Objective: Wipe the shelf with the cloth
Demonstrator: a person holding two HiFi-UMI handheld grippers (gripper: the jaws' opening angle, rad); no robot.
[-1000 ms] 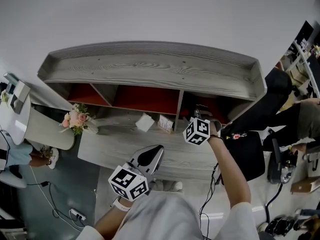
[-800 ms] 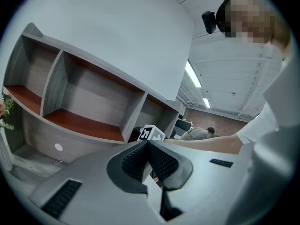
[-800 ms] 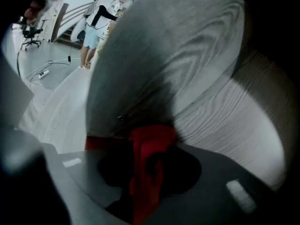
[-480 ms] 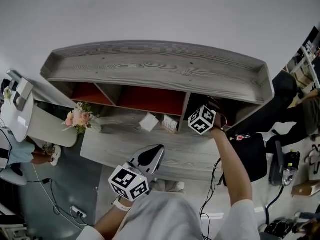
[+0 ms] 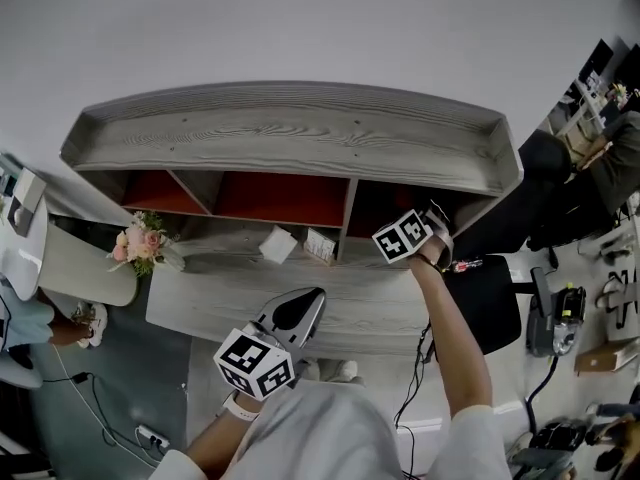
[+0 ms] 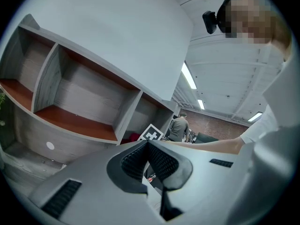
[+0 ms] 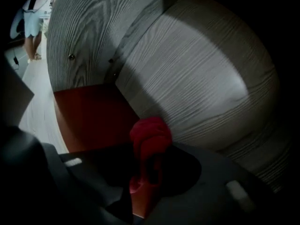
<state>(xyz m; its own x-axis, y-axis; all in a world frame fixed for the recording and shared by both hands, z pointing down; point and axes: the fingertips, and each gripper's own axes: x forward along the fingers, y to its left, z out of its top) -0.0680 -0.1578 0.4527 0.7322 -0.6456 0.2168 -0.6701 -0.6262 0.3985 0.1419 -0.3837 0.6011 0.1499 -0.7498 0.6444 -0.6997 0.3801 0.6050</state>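
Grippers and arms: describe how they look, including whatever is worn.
Left gripper: grey shell, black ribbed pads, white cube with black square markers. Right gripper: dark in its own view, with the same kind of marker cube. Short white sleeves; white band on the left wrist; thin black cable beside the right arm.

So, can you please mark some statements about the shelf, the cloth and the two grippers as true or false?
1. The right gripper is shut on a red cloth. True.
2. The left gripper reaches into the shelf. False: it is outside, in front of the shelf, its jaws shut on nothing.
3. The cloth is in the shelf's leftmost compartment. False: it is in the rightmost one.
4. Flowers stand near the left end of the lower board. True.
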